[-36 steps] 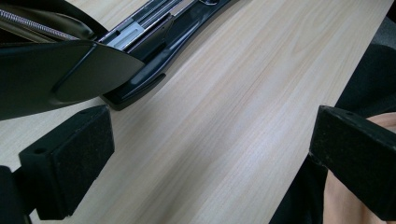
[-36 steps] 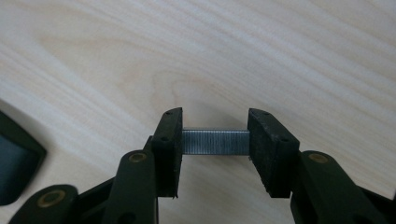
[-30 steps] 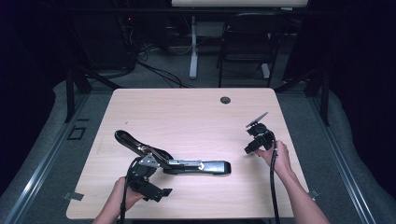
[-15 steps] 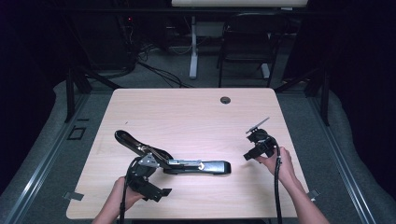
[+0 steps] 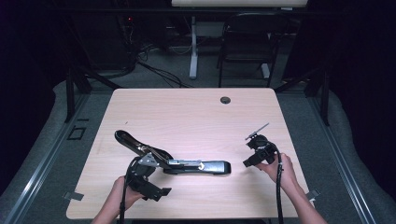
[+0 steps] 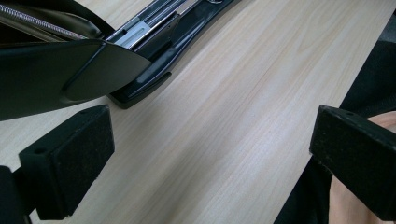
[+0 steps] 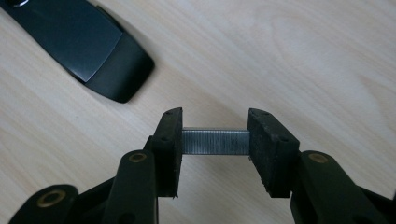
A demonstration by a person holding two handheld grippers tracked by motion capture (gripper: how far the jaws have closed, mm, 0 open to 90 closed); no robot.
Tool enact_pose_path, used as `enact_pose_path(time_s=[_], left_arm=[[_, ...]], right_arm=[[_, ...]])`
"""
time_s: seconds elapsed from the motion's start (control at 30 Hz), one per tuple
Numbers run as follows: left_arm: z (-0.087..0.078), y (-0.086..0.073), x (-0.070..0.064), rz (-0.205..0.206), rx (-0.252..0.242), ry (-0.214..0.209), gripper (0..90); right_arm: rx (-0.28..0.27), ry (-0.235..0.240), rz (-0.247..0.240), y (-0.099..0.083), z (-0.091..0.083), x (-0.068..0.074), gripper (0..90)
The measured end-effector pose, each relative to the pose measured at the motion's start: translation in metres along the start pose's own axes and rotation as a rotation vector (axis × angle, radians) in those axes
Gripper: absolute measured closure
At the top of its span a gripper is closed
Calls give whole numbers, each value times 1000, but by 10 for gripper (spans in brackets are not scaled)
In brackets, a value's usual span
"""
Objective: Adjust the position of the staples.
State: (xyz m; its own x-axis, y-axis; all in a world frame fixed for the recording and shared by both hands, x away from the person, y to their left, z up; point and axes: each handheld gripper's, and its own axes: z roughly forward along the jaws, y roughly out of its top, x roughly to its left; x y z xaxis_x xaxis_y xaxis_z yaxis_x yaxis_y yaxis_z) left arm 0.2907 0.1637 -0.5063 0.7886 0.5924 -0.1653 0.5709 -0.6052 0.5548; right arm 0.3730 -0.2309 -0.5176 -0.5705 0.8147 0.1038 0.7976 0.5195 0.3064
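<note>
The right gripper (image 7: 215,142), clenched on a staple strip (image 7: 215,142), has moved nearer the opened stapler (image 5: 187,164). The left gripper (image 6: 205,158) fingers gape beside it. Loading looks next.

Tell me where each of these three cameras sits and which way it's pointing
High view: fixed above the person's side, looking forward and down on the table; forearms and both hands enter from below, with the open stapler between them.
Left gripper view: rides the left gripper, looking along its wide-open jaws at the stapler's hinge end.
Right gripper view: rides the right gripper, looking down at its jaws clamping a strip of staples.
Shared: all three views show the stapler and wooden tabletop.
</note>
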Motion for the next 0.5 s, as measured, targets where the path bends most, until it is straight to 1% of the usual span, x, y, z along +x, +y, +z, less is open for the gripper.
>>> enact_pose_path(time_s=[0.03, 0.13, 0.2, 0.23, 0.27, 0.3, 0.33, 0.37, 0.4, 0.43, 0.47, 0.5], left_arm=[[0, 0, 0, 1, 3, 0, 2], [1, 0, 0, 7, 10, 3, 2], [1, 0, 0, 7, 11, 3, 2], [1, 0, 0, 4, 7, 2, 2], [1, 0, 0, 4, 7, 2, 2], [1, 0, 0, 5, 8, 2, 2], [1, 0, 0, 4, 8, 2, 2], [1, 0, 1, 3, 10, 2, 2], [1, 0, 1, 3, 11, 3, 1], [1, 0, 1, 3, 10, 4, 1], [1, 0, 1, 3, 10, 4, 2], [1, 0, 0, 3, 10, 4, 2]], right_arm=[[19, -7, -13, 0, 1, 2, 569], [32, -9, -31, -2, 5, 6, 569], [45, -3, -44, -1, 5, 7, 568], [38, 2, -42, -1, 6, 8, 569], [40, 1, -52, -1, 6, 9, 568], [33, 22, -51, -1, 7, 10, 568], [55, 24, -70, -1, 6, 10, 568], [15, 24, -46, -2, 9, 13, 568], [47, 21, -85, -1, 7, 12, 568], [43, 33, -89, -1, 8, 13, 568], [53, 24, -98, 0, 8, 14, 568], [54, 29, -99, 0, 9, 15, 568]])
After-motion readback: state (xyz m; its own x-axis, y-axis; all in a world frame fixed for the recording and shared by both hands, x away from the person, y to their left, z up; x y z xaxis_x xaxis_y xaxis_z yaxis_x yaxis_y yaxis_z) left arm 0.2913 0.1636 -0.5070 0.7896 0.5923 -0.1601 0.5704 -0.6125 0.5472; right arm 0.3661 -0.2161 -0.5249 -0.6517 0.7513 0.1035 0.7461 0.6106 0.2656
